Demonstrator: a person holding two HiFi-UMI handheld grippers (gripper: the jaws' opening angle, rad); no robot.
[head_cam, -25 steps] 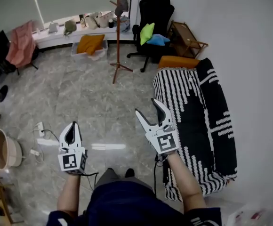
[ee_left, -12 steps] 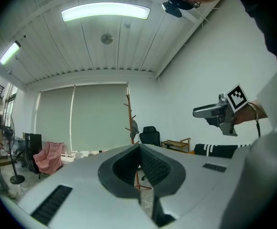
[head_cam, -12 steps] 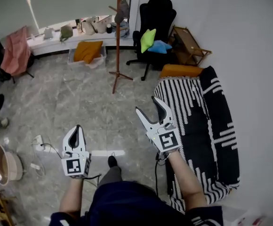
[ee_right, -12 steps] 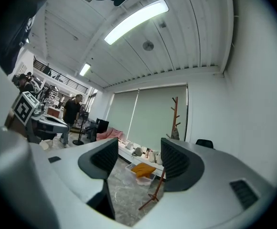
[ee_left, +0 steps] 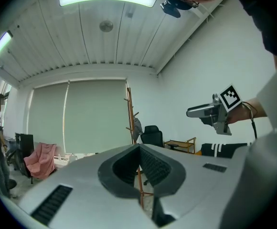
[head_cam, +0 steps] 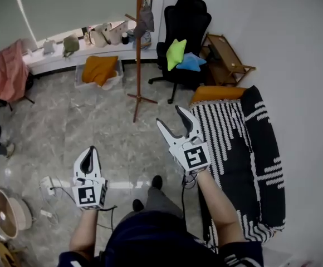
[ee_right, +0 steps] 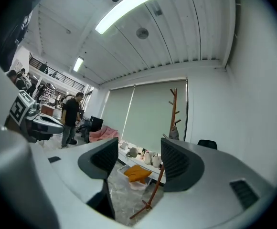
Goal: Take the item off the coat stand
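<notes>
The wooden coat stand [head_cam: 139, 49] rises from the floor ahead, with a grey item [head_cam: 146, 20] hanging from a peg near its top. My left gripper [head_cam: 88, 151] is low at the left, shut and empty. My right gripper [head_cam: 171, 117] is held higher and open, nothing between its jaws, well short of the stand. In the left gripper view the coat stand [ee_left: 130, 113] and grey item [ee_left: 137, 126] stand far beyond my left gripper [ee_left: 139, 147]. In the right gripper view the coat stand [ee_right: 173, 113] and grey item [ee_right: 173, 133] show past my right gripper [ee_right: 139, 149].
A black office chair [head_cam: 186, 21] with green and blue cushions stands right of the stand. A striped sofa [head_cam: 239, 143] runs along the right wall, a wooden rack [head_cam: 225, 52] behind it. Bags line the window sill [head_cam: 94, 38]. A person [ee_right: 70, 118] stands far left.
I have moved forward, so the coat stand and chair are nearer. The right gripper has risen slightly and stays open. The left gripper stays shut.
</notes>
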